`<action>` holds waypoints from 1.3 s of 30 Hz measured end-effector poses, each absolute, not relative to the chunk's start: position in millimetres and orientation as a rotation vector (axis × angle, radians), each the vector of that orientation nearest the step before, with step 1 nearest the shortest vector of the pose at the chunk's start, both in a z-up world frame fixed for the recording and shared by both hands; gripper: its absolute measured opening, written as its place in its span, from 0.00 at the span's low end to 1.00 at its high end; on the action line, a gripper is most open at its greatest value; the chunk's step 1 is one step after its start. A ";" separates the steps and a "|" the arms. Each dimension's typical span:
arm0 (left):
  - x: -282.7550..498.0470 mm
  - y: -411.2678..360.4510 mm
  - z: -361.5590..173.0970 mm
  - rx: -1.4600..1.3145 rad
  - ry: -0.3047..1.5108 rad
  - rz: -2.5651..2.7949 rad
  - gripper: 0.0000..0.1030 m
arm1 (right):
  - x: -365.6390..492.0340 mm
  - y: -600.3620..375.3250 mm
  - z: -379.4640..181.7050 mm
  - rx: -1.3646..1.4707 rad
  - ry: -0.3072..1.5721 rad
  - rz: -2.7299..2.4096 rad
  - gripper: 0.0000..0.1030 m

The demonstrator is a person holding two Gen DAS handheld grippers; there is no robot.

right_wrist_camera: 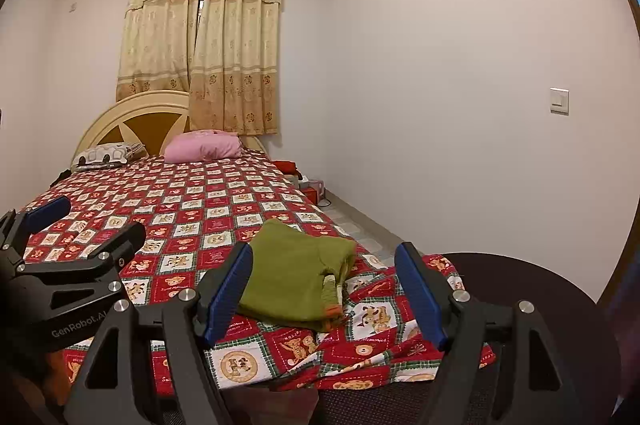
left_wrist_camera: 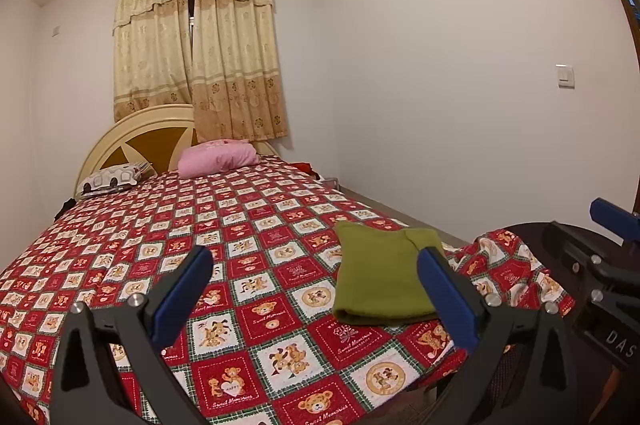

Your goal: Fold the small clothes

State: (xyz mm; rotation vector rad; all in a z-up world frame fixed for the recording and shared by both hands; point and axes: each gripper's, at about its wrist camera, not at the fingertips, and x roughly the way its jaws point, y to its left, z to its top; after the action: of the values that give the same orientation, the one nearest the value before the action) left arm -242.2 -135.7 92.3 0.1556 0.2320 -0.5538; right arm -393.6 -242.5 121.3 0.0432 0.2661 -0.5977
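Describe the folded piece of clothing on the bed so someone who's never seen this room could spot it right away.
Start at the bed with its red teddy-bear patchwork cover, headboard at the curtained window. Come down to the near end, toward the side facing the white wall with the light switch. There lies the green garment, folded flat: the only plain olive piece on the busy cover, far from the pink pillow.

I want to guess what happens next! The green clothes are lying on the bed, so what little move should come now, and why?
Probably bring the right gripper forward and down to the near edge of the green garment. Both it and the left gripper hang open and empty, short of the cloth. The garment looks already folded, lying near the corner of the bedspread, so it may only need one more fold or moving aside.
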 end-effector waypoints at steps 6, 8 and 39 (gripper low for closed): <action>-242.0 -135.0 92.4 0.156 0.234 -0.553 1.00 | -394.3 -241.9 120.7 0.044 0.265 -0.598 0.72; -242.0 -135.0 92.4 0.156 0.234 -0.553 1.00 | -394.1 -242.2 120.3 0.045 0.265 -0.599 0.72; -239.6 -124.5 89.4 0.166 0.239 -0.550 1.00 | -393.5 -245.2 118.0 0.053 0.260 -0.601 0.72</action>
State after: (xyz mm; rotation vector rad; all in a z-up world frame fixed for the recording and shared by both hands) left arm -239.6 -124.5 89.4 0.1664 0.2393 -0.5502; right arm -393.5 -245.2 118.0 0.0526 0.2596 -0.6014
